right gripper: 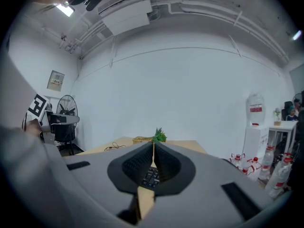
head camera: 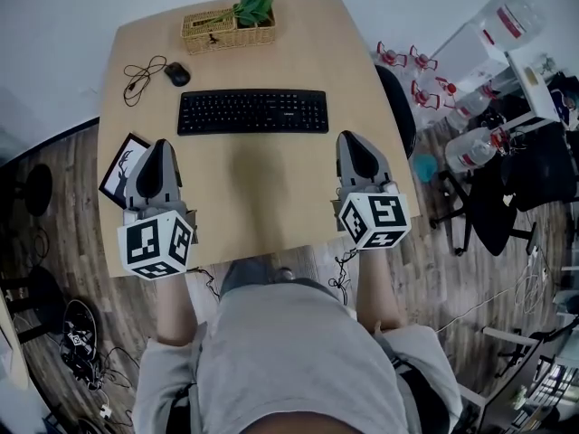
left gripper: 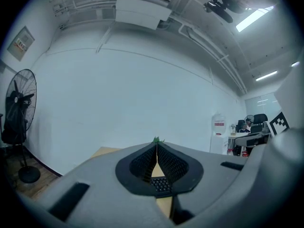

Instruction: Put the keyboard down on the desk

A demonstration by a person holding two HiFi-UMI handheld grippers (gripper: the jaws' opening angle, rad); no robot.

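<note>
Left gripper view, keyboard (left gripper: 161, 185) mostly behind left gripper (left gripper: 156, 146)

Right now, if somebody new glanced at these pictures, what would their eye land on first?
The black keyboard lying flat across the middle of the tan desk draws the eye first. Next come the left gripper and right gripper, both shut and empty, at the near edge, one each side. A wicker basket with a green plant sits at the far edge.
</note>
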